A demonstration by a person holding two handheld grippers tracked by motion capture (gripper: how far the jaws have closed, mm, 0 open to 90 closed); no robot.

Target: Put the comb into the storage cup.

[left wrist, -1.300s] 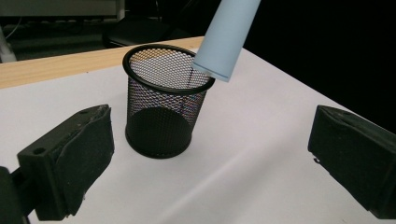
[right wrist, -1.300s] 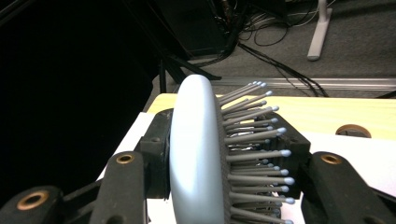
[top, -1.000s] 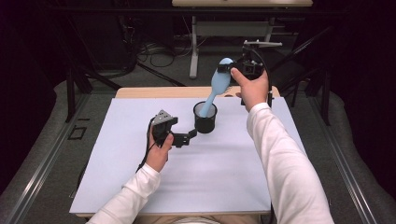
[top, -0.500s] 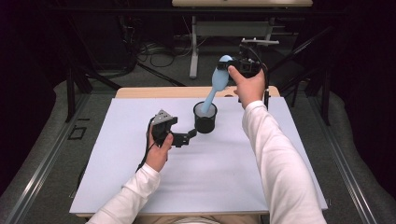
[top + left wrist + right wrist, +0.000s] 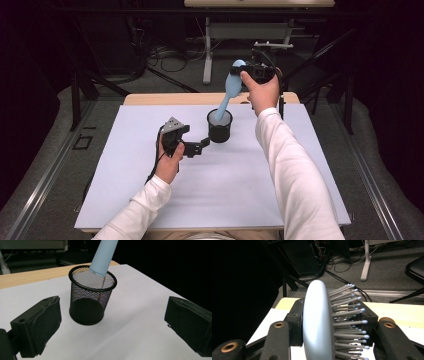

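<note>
We see the left gripper (image 5: 200, 146) resting low on the white mat (image 5: 150, 200), near its middle, just short of the cup (image 5: 220, 126). Its jaws stand spread wide on either side of the cup's base and touch nothing; we judge it is posted there to steady the cup if it tips. The mesh cup stands upright towards the mat's far edge, apart from both pads (image 5: 42, 325).

The brush (image 5: 231, 90) hangs handle-down, tilted, its handle tip just inside the cup's rim (image 5: 93, 278); whether it rests on the bottom we cannot tell through the mesh. Holding it by the head leaves the handle free to drop in.

Farthest off, above the table's far edge, the right gripper (image 5: 248, 75) is clamped on the brush head (image 5: 322, 325), one pad on the smooth back, the other against the bristles.
</note>
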